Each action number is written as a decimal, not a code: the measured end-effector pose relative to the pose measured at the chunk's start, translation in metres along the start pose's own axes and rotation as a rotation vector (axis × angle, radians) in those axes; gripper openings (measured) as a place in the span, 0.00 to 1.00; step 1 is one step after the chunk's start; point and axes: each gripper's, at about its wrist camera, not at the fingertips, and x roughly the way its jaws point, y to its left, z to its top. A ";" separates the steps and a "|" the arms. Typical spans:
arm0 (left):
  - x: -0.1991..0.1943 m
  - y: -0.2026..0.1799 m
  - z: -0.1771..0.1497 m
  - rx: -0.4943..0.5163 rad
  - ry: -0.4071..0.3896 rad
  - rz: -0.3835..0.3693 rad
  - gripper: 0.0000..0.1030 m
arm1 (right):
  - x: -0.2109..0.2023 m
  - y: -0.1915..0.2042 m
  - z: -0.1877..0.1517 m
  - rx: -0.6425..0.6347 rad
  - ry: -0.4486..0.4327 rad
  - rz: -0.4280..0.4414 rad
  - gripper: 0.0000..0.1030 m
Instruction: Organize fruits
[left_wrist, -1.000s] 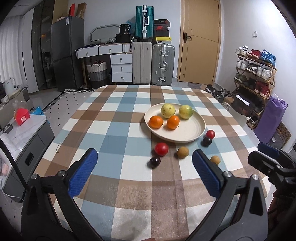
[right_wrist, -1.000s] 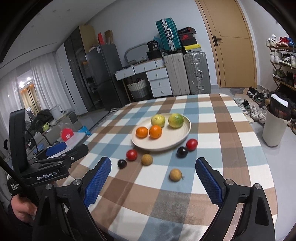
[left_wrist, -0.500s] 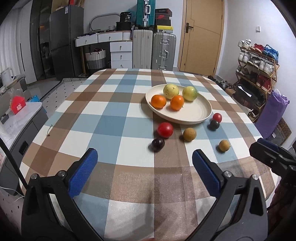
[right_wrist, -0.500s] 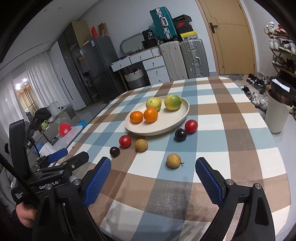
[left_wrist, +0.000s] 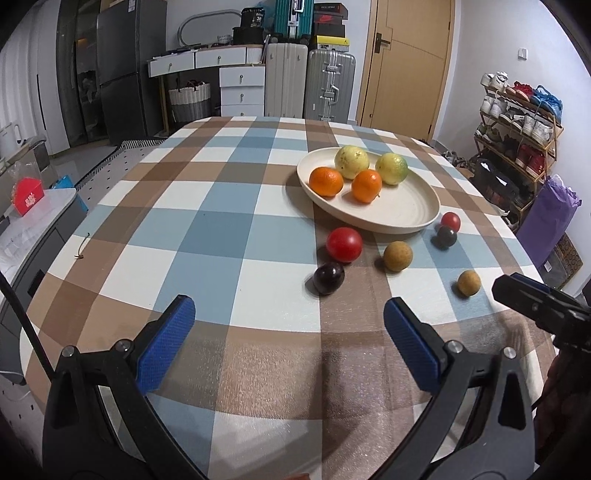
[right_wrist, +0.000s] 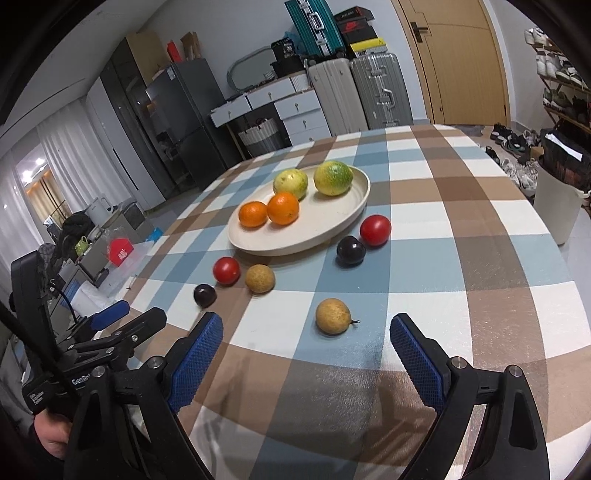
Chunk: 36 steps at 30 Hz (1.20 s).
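Observation:
A cream plate (left_wrist: 402, 210) (right_wrist: 325, 229) on the checked tablecloth holds two oranges (left_wrist: 325, 181) and two yellow-green fruits (left_wrist: 391, 168). In front of it lie a red fruit (left_wrist: 344, 244), a dark plum (left_wrist: 328, 278), a tan round fruit (left_wrist: 397, 256), a second tan fruit (left_wrist: 468, 283) (right_wrist: 333, 316), a second plum (left_wrist: 446, 236) and a second red fruit (left_wrist: 450, 221). My left gripper (left_wrist: 288, 314) is open and empty, short of the nearest plum. My right gripper (right_wrist: 306, 332) is open and empty, with the near tan fruit just beyond its fingertips.
The table edge curves off to the left (left_wrist: 48, 258) and right (right_wrist: 554, 236). Behind stand suitcases (left_wrist: 328, 86), white drawers (left_wrist: 242, 90), a fridge (left_wrist: 125, 66), a door (left_wrist: 410, 62) and a shoe rack (left_wrist: 517, 122). A white bin (right_wrist: 557, 206) stands to the right.
Both grippers have moved forward and lower toward the loose fruits, which now look larger and closer. Both stay open. No fruit has moved.

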 end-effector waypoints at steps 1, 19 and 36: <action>0.003 0.001 0.000 0.000 0.004 -0.001 0.99 | 0.003 -0.002 0.000 0.003 0.007 -0.007 0.91; 0.030 0.013 0.004 -0.021 0.058 -0.018 0.99 | 0.038 -0.008 0.009 -0.015 0.095 -0.075 0.68; 0.038 0.011 0.011 -0.008 0.070 0.000 0.99 | 0.036 -0.007 0.008 -0.072 0.080 -0.101 0.27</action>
